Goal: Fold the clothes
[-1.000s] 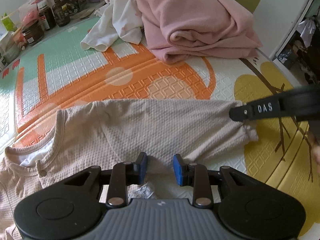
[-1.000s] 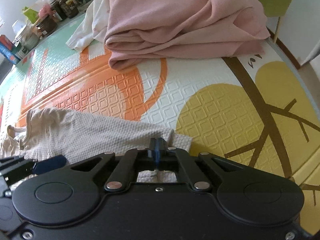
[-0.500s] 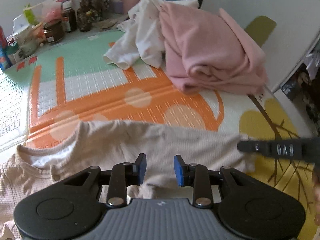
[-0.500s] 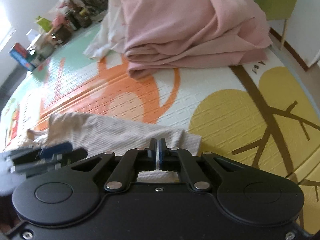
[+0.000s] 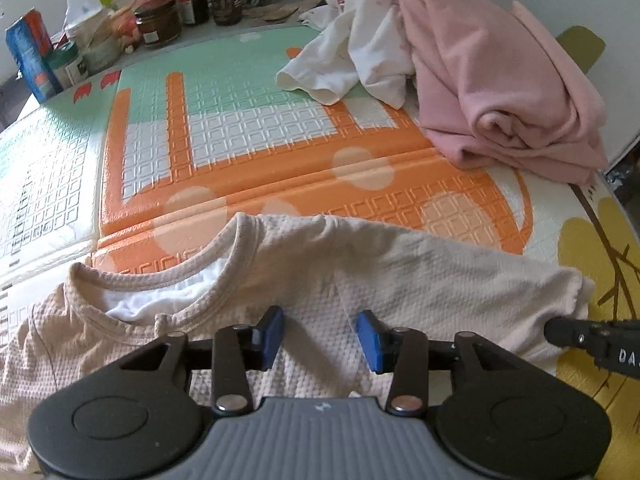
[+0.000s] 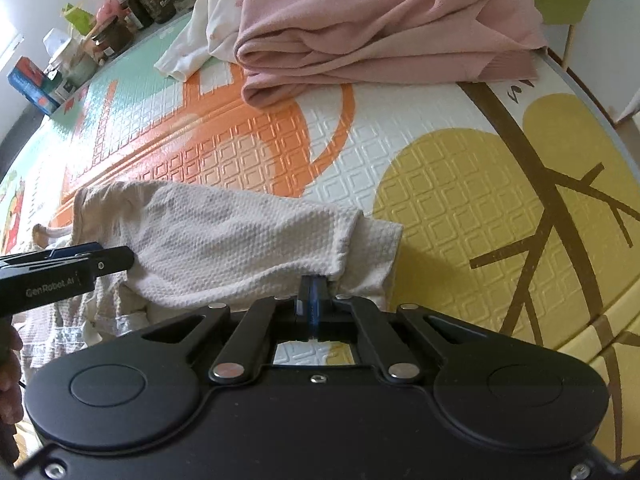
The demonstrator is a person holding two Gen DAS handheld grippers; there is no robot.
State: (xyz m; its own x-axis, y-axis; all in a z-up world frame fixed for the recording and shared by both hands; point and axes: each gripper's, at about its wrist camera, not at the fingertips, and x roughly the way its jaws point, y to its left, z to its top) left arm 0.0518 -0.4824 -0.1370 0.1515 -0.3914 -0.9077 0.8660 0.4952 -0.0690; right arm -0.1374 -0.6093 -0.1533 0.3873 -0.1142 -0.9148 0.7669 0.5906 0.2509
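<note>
Waffle-knit beige top [image 5: 304, 280] on embossed foam mat [image 5: 256, 136], right gripper [image 6: 311, 300] apparently pinching sleeve cuff [image 6: 340, 248], left gripper [image 5: 320, 338] spread

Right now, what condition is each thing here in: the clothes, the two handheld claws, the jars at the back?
Beige waffle-knit shirt: spread on the mat, sleeve end pinched, not yet folded.
Pink sweatshirt: loosely heaped.
White garment: crumpled beside the pink one.
Left gripper: open, above the shirt.
Right gripper: shut on the sleeve edge.
Dark glass jars: upright, caps on.
</note>
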